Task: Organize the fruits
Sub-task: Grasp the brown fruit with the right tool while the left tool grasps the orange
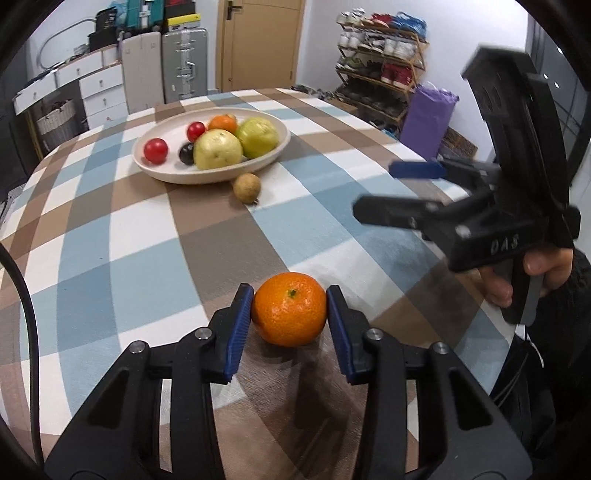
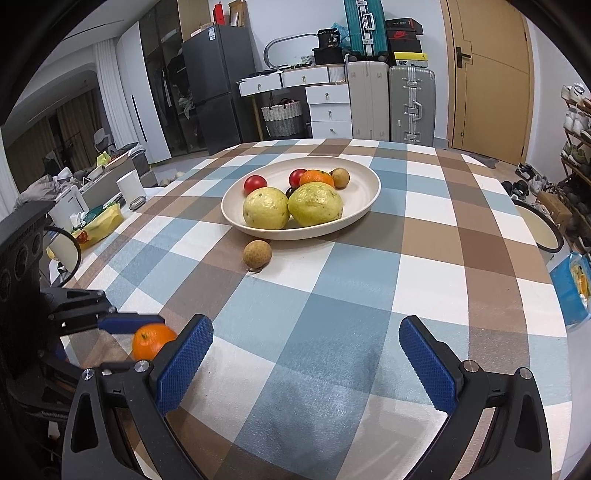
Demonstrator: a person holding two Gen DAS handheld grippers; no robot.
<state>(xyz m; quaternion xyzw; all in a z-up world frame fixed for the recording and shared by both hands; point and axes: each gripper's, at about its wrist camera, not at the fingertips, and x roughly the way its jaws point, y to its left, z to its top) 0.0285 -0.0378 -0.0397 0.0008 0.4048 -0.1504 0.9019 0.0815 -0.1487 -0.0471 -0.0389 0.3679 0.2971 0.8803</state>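
wooden door (image 2: 487, 74), suitcases (image 2: 391, 99), white drawers (image 2: 328, 107), shoe rack (image 1: 384, 74)

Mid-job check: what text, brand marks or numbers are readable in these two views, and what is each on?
"DAS": raised letters on the right tool's black body.
"36": on a dark package atop the white drawers.
Swoosh logo: red shoebox.
Lettering on the left tool's body: too blurred to read.

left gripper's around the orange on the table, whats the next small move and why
Probably lift it straight up: the left gripper has both pads against the orange, which still sits on the tablecloth, well short of the bowl.
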